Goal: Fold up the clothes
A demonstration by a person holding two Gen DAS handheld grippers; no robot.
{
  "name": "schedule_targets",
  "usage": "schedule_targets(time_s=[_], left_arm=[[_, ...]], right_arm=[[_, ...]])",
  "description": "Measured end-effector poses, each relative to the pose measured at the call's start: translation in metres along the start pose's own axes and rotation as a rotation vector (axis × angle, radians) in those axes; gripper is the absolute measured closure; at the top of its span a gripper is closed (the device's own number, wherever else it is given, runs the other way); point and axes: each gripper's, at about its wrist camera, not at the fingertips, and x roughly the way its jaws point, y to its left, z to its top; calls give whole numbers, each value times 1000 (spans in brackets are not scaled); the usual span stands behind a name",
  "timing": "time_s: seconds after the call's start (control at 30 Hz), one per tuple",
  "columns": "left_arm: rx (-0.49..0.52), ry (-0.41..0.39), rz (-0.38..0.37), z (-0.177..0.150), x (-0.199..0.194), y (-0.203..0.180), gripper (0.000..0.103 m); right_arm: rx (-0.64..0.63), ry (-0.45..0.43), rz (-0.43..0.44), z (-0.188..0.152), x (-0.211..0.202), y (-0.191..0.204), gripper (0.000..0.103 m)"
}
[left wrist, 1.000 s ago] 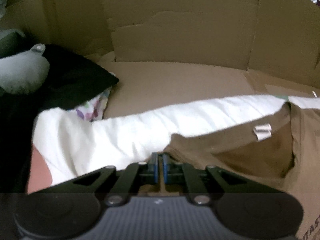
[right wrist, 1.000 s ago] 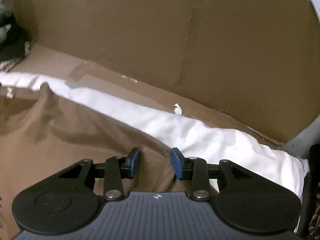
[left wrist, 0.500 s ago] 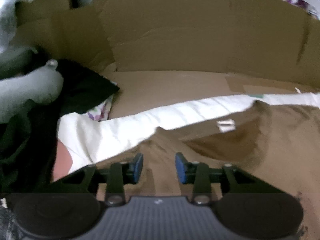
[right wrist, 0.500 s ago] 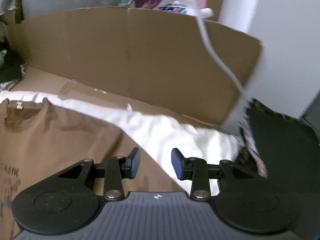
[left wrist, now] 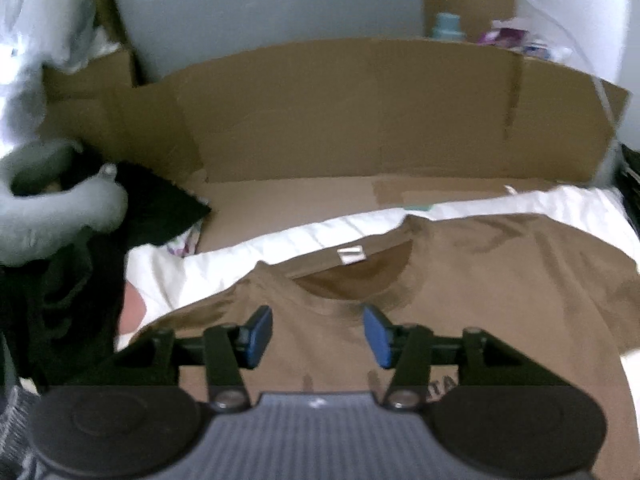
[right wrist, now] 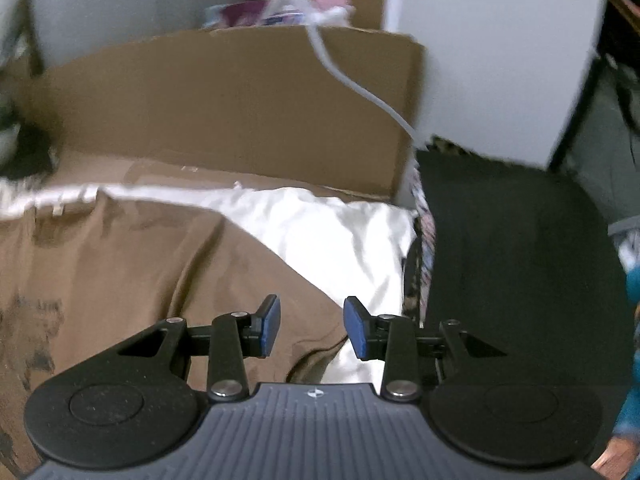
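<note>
Two grippers hang with their blue pads spread apart and nothing between them, above a brown T-shirt that lies front-up and spread flat on a white sheet. At far left in the left wrist view, a grey plush toy rests on a heap of black clothing, with a scrap of flower-print cloth poking out just beside the sheet's corner. The left gripper hovers over the shirt's chest, just below the neckline, where a small white label shows inside the collar. Dark printed lettering, partly hidden behind the gripper body, runs across the shirt front. Behind sheet and shirt, a flattened cardboard floor meets an upright cardboard wall; a pale blue bottle and some blurred packaging stand beyond its top edge. In the right wrist view, the right gripper hangs over the shirt's sleeve edge, where brown fabric meets white sheet. A white cable droops across the cardboard wall. To the right, a strip of patterned cloth borders a black mat, and a white panel rises behind it.
</note>
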Motion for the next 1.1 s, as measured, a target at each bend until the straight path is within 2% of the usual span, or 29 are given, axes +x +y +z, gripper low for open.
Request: schedule_targets(time_s=[0.1, 0.2, 0.3, 0.4, 0.6, 0.73, 0.93, 1.1], left_arm=[[49, -47, -22, -14, -13, -13, 46], [33, -87, -63, -34, -18, -23, 46], [-27, -71, -107, -54, -10, -25, 45], [-46, -34, -138, -71, 6, -28, 45], [-111, 21, -107, -88, 37, -16, 45], [-177, 44, -107, -95, 47, -4, 45], [-228, 70, -99, -103, 56, 8, 45], [-246, 82, -108, -109, 60, 10, 45]], right_arm=[[40, -10, 30, -4, 9, -7, 59], [46, -47, 27, -14, 19, -10, 59], [82, -107, 5, -28, 27, -16, 59], [86, -108, -18, -37, 39, -18, 59], [71, -89, -44, -46, 62, -11, 59], [114, -74, -59, -48, 75, -10, 59], [230, -57, -163, -46, 90, -14, 61], [270, -22, -148, -43, 97, -17, 60]])
